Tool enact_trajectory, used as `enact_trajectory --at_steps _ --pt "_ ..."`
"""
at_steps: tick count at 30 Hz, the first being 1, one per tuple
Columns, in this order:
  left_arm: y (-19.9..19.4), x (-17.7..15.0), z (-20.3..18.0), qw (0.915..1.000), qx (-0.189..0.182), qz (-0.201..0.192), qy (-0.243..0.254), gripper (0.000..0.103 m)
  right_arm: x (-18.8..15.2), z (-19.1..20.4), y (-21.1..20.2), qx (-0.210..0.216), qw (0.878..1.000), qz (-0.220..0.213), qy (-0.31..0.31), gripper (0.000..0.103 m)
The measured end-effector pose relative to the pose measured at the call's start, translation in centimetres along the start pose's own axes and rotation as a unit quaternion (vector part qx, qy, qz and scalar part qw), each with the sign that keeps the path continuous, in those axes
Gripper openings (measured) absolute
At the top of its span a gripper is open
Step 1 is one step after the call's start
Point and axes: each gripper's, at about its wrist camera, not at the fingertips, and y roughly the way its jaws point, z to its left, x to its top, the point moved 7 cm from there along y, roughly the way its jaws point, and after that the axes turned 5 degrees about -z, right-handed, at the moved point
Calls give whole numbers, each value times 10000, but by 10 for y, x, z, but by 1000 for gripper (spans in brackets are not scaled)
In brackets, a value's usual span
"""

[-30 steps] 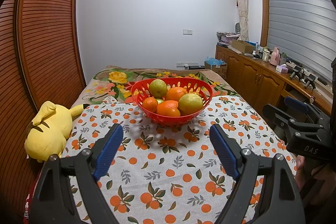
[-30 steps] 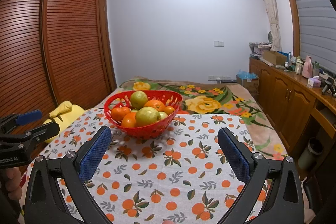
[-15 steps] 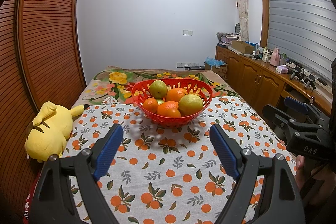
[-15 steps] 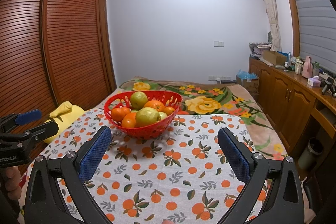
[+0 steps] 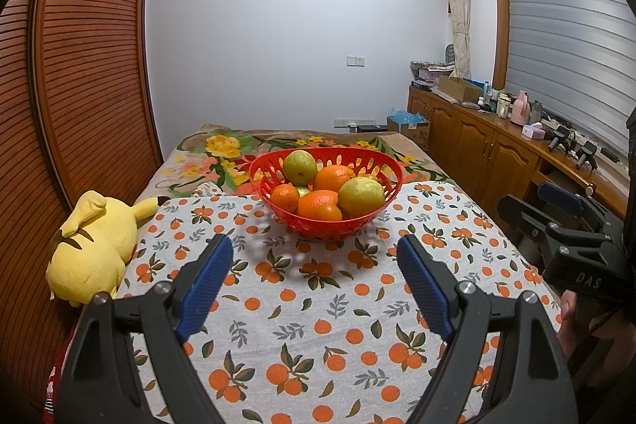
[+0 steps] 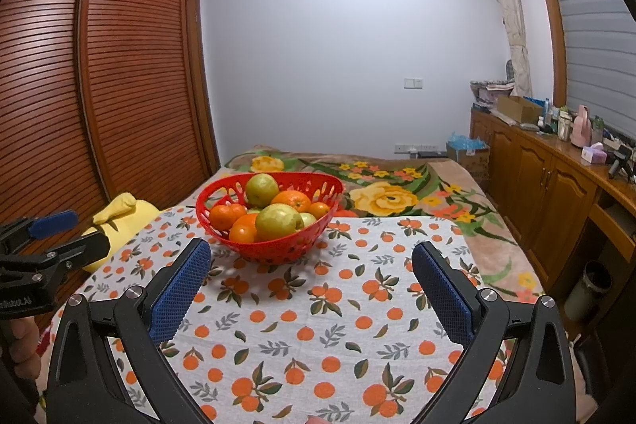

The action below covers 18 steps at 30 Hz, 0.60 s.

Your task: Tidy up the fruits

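Hovering with left gripper [image 5: 314,257] and right gripper [image 6: 312,261] both spread apart, clamping nothing. Facing the red basket [image 5: 286,215] of fruit [image 5: 359,194] just ahead, sitting on the orange-print cloth [image 5: 318,304].

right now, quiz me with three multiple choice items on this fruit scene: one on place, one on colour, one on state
1. Where does the yellow plush toy lie?
A. left of the basket
B. inside the basket
C. on the cabinet

2. What colour is the basket?
A. blue
B. red
C. white

3. How is the left tool?
A. shut on an orange
B. shut on the cloth
C. open, empty

Answers: 1 A, it lies at the orange-print cloth's left edge; 2 B, its slotted wall is red; 3 C, both blue pads stand apart over bare cloth.
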Motion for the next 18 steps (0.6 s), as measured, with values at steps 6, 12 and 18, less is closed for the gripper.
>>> enact_trajectory --at_steps 6,12,18 --pt "-2 0 1 10000 6 10 -11 85 0 0 0 -2 10000 8 4 103" --pt "-1 0 1 10000 11 11 -40 85 0 0 0 4 10000 16 5 103" --pt "-1 0 1 10000 12 16 -41 85 -1 0 1 14 10000 22 2 103"
